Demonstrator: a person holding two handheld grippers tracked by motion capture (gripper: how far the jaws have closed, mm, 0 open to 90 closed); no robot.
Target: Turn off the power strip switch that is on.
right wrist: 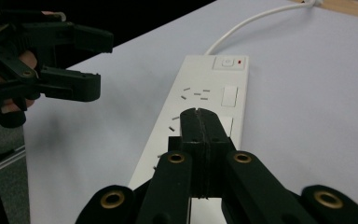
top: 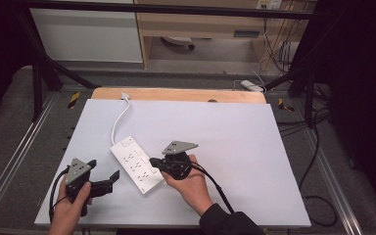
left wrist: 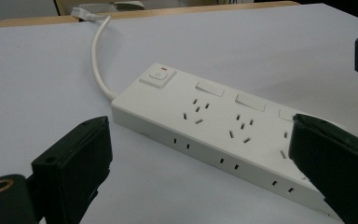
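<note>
Slippage of the power strip is the chief risk to be judged here. The strip is laid flat on the white board, between the two grippers, its cord led away from its switch end toward the far wooden edge. In the right gripper view the right gripper is seen with its jaws pressed together and nothing between them, the joined tips held over the strip's socket face, below the rocker switch with its red mark. Whether the tips are touching the face cannot be told. In the left gripper view the left gripper is seen with its jaws spread wide, nothing grasped, the strip's near end lying ahead of them, between them in the picture.

If the closed tips are pushed down or toward the switch off-centre, the light strip could be skated sideways or pivoted around its cord end, since it is braced by nothing. If the open jaws are closed askew on the strip's near end, the corner could be levered up. Should both grippers be brought to the near end together, a collision beside the strip could be caused.
</note>
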